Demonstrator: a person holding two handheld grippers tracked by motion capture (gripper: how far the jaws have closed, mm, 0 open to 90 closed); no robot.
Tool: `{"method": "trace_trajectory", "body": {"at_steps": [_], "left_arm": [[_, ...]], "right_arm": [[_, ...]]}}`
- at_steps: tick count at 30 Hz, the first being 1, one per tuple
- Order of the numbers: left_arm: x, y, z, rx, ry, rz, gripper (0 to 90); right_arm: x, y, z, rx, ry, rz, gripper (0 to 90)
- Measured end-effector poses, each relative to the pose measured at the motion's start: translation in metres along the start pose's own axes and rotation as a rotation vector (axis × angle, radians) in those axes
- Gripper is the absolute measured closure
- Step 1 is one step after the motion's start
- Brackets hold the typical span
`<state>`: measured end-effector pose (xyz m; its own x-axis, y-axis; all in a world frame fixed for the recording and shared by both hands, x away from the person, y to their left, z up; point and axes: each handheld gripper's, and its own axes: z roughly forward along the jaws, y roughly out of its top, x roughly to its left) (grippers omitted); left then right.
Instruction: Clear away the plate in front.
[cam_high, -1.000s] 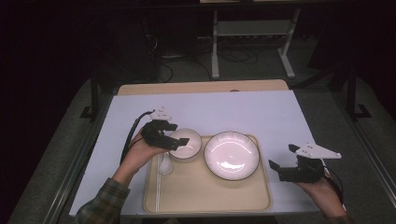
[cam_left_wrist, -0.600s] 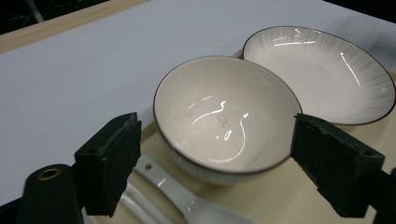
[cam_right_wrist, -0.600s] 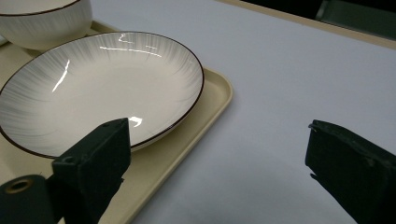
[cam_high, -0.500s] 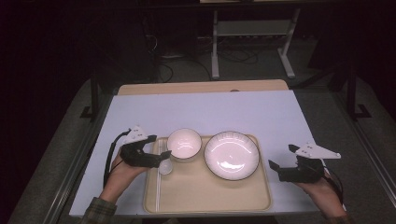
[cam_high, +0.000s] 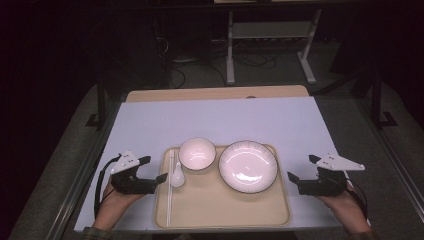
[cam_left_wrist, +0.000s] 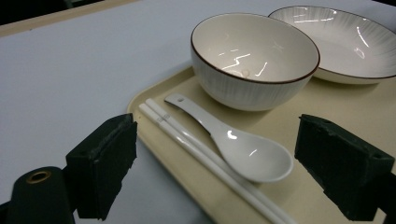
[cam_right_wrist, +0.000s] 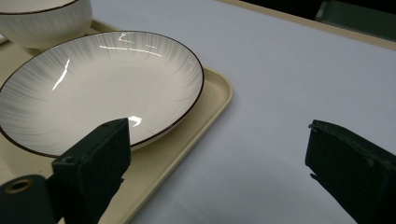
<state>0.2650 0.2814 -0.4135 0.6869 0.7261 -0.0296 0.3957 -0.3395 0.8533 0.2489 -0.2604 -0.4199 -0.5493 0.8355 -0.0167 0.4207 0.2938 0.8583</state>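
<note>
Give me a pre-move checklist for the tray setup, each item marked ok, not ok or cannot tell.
1. Left gripper free of load: ok. Its jaws have just been opening and nothing is between them.
2. Right gripper open and empty: ok, beside the tray's right edge.
3. Bowl upright on the tray: ok.
4. Plate flat on the tray, beside the bowl: ok.
5. Spoon and chopsticks on the tray's left side: ok, side by side. Whether they touch: cannot tell.
6. Bowl clean: cannot tell; a small mark shows inside in the left gripper view.
</note>
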Motion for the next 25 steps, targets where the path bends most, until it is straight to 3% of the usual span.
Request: {"method": "trace_trajectory", "body": {"at_steps": [6, 10, 25], "left_arm": [[0.007, -0.014, -0.003, 0.051, 0.039, 0.041, 12.3], [0.012, -0.018, -0.003, 0.053, 0.051, 0.056, 12.3], [0.018, -0.02, -0.003, 0.04, 0.041, 0.033, 12.4]], "right_arm": [[0.0, 0.0, 0.0, -0.001, 0.0, 0.0, 6.5], [0.001, 0.0, 0.0, 0.0, -0.001, -0.005, 6.5], [0.0, -0.001, 0.001, 0.001, 0.0, -0.006, 6.5]]}}
